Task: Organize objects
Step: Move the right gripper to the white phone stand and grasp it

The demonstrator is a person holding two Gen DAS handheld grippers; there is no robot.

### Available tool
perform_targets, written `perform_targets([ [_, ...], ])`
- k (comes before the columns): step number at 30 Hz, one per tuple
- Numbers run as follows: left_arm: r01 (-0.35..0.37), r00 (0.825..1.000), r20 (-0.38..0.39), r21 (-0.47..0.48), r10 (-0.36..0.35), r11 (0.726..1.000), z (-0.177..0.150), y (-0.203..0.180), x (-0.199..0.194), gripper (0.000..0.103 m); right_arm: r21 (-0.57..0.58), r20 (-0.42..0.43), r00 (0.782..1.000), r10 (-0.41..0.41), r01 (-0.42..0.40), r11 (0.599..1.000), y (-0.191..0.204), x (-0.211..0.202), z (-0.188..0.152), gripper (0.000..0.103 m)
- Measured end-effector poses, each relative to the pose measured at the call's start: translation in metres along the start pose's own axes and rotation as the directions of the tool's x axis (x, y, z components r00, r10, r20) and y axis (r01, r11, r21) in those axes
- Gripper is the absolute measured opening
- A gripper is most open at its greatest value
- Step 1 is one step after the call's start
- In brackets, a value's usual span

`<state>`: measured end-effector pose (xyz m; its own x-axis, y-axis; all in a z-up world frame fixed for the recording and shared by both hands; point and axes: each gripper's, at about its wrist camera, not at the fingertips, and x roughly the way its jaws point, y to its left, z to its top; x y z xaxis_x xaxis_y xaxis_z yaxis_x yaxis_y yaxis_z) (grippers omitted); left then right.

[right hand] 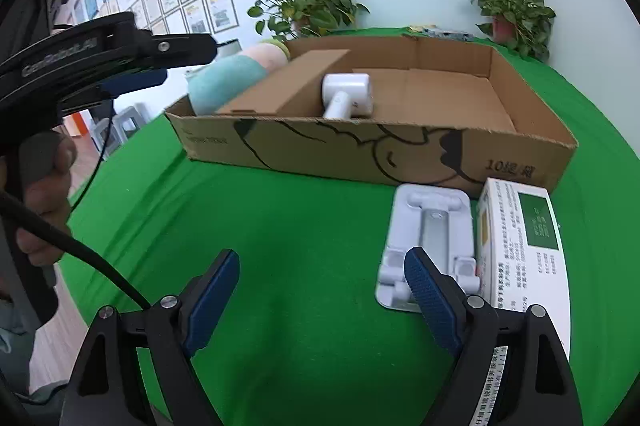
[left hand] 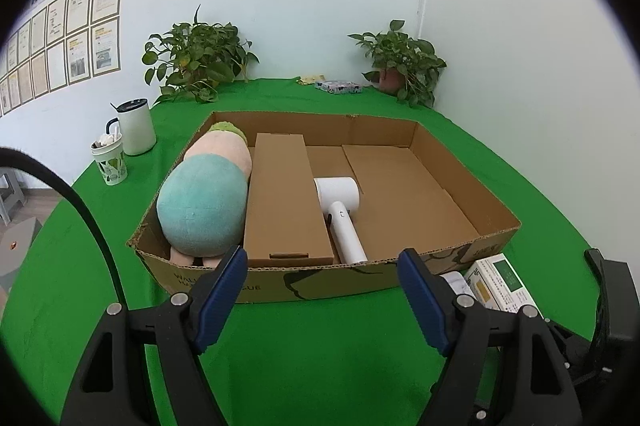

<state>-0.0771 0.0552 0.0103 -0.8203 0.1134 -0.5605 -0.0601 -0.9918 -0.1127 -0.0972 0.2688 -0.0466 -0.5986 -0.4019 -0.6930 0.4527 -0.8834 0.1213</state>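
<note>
A shallow cardboard box (left hand: 320,278) (right hand: 360,154) sits on the green cloth. Inside lie a plush toy (left hand: 204,202) (right hand: 232,78), a long brown carton (left hand: 282,202) (right hand: 284,86) and a white hair dryer (left hand: 340,202) (right hand: 346,94). Outside its near wall lie a white phone stand (right hand: 428,234) and a white-and-green packet box (right hand: 520,238) (left hand: 500,282). My left gripper (left hand: 322,266) is open and empty just before the box's near wall. My right gripper (right hand: 322,270) is open and empty above the cloth, its right finger over the stand's near end.
Two potted plants (left hand: 200,62) (left hand: 404,66) stand at the back by the wall. A white mug (left hand: 136,126) and a patterned cup (left hand: 110,162) stand left of the box. A small patterned pack (left hand: 338,86) lies at the back. The left gripper's body (right hand: 80,66) shows at left.
</note>
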Motion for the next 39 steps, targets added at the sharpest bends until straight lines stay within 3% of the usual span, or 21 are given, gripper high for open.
perform_targets([
  [10,0.049,0.998,-0.050,-0.006,-0.049,0.999,-0.009,-0.006,0.012,0.077,0.049,-0.037,0.990,-0.135,0.137,0.989,-0.055,0.001,-0.014,0.084],
  [13,0.057,0.997,-0.057,-0.010,-0.057,0.998,-0.010,-0.008,0.016,0.077,0.078,-0.046,0.990,-0.136,0.139,0.987,-0.066,-0.001,-0.013,0.085],
  [19,0.085,0.994,-0.067,-0.020,-0.086,0.996,-0.010,-0.011,0.020,0.077,0.025,-0.080,0.989,-0.126,0.128,0.991,-0.049,0.016,-0.004,0.089],
  [23,0.064,0.996,-0.063,0.016,-0.063,0.998,-0.011,-0.015,0.018,0.077,-0.001,-0.137,0.968,-0.208,0.210,0.978,-0.045,0.040,0.006,0.088],
  [26,0.077,0.995,-0.070,0.009,-0.076,0.997,-0.012,-0.015,0.019,0.077,0.007,-0.198,0.960,-0.198,0.203,0.979,-0.047,0.054,0.009,0.069],
  [30,0.117,0.987,-0.106,-0.032,-0.120,0.993,-0.017,-0.010,0.024,0.077,-0.027,-0.201,0.962,-0.186,0.184,0.983,-0.034,0.050,0.004,0.066],
  [33,0.207,0.962,-0.164,-0.081,-0.218,0.975,-0.028,-0.008,0.031,0.077,-0.022,-0.210,0.970,-0.126,0.124,0.992,-0.023,0.037,-0.009,0.066],
  [36,0.313,0.905,-0.241,-0.185,-0.352,0.932,-0.046,-0.006,0.045,0.077,0.024,-0.197,0.980,-0.034,0.040,0.999,-0.012,0.021,-0.020,0.071],
  [39,0.353,0.849,-0.309,-0.273,-0.429,0.895,-0.065,-0.008,0.061,0.077,0.024,-0.146,0.989,0.024,-0.021,0.999,-0.003,0.011,-0.024,0.096],
])
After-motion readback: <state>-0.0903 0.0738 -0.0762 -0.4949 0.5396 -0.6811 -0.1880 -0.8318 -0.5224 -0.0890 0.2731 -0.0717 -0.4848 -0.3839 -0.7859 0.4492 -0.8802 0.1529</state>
